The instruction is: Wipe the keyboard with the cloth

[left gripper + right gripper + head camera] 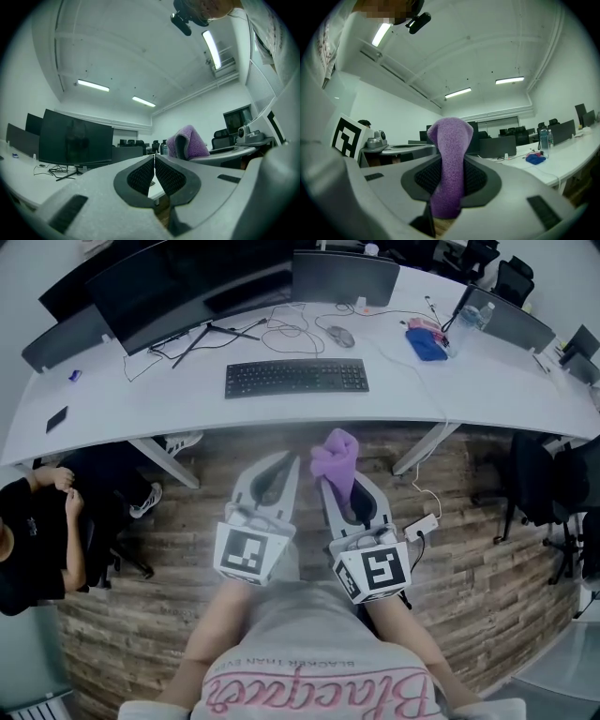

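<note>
The right tool (450,185) is clamped on a purple cloth (450,140), whose folded end is seen standing above the jaws. The left tool (154,161) is held just beside it, jaws pressed together with nothing between them. The black keyboard (296,377) is seen lying on the white desk (187,407), well apart from both tools.

Your left gripper (154,159) is empty, its jaws pressed together. Just beside it, your right gripper (449,176) pinches the cloth (449,136), which sticks out past the jaw tips. Both grippers point forward, parallel, held close to your body.
</note>
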The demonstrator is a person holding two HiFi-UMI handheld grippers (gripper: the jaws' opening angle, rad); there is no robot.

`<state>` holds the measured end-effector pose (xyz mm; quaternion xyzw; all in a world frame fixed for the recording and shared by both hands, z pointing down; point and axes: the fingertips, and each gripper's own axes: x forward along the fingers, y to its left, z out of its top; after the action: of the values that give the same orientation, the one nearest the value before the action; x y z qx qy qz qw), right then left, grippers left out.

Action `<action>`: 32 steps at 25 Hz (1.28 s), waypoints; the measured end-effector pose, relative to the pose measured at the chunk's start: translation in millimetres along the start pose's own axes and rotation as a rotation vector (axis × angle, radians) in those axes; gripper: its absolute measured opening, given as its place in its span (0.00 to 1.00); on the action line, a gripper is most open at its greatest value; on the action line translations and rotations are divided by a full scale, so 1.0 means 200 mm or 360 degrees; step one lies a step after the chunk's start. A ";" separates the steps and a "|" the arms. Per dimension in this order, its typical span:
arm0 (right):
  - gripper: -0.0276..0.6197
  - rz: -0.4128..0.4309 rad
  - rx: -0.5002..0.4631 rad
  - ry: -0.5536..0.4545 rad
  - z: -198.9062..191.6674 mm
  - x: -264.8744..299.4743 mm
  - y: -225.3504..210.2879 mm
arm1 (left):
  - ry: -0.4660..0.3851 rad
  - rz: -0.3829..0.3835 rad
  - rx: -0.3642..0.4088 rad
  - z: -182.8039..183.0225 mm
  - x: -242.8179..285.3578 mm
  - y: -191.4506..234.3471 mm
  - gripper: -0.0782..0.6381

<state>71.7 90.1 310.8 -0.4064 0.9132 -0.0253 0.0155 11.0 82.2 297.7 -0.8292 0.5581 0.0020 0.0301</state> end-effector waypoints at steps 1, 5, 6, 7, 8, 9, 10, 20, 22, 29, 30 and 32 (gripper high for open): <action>0.19 0.0004 -0.0011 0.0007 0.00 0.05 -0.01 | 0.0001 0.0003 -0.0001 -0.01 0.03 0.04 0.12; 0.19 0.0012 -0.0024 0.0027 -0.01 0.26 -0.05 | 0.0016 0.0032 -0.0043 -0.03 0.13 0.23 0.12; 0.19 0.0015 -0.0013 0.0030 -0.01 0.32 -0.05 | 0.0010 0.0040 -0.0029 -0.04 0.15 0.28 0.12; 0.19 0.0021 -0.0005 0.0032 -0.01 0.38 -0.06 | 0.0003 0.0047 -0.0006 -0.04 0.18 0.34 0.12; 0.19 0.0030 -0.0003 0.0035 -0.01 0.44 -0.07 | 0.0000 0.0056 0.0009 -0.05 0.21 0.40 0.12; 0.19 0.0039 -0.0009 0.0040 0.00 0.50 -0.07 | 0.0000 0.0065 0.0009 -0.06 0.24 0.45 0.12; 0.19 0.0047 -0.0015 0.0046 0.00 0.55 -0.08 | 0.0002 0.0074 -0.0002 -0.07 0.26 0.50 0.12; 0.19 0.0113 -0.0059 0.0085 0.03 1.16 -0.08 | 0.0046 0.0145 -0.0080 -0.17 0.51 1.03 0.12; 0.19 0.0129 -0.0065 0.0099 0.02 1.27 -0.07 | 0.0054 0.0171 -0.0088 -0.19 0.55 1.15 0.12; 0.19 0.0200 -0.0052 0.0164 -0.04 1.65 -0.03 | 0.0080 0.0295 -0.0122 -0.28 0.62 1.54 0.12; 0.19 0.0212 -0.0043 0.0178 -0.06 1.70 -0.02 | 0.0089 0.0310 -0.0127 -0.30 0.63 1.58 0.12; 0.19 0.0233 -0.0023 0.0208 -0.10 1.80 0.00 | 0.0114 0.0335 -0.0133 -0.34 0.64 1.67 0.12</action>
<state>-170.1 -176.8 328.0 -0.3362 0.9397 -0.0440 -0.0453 -251.4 -164.2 344.3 -0.7660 0.6423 -0.0014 -0.0249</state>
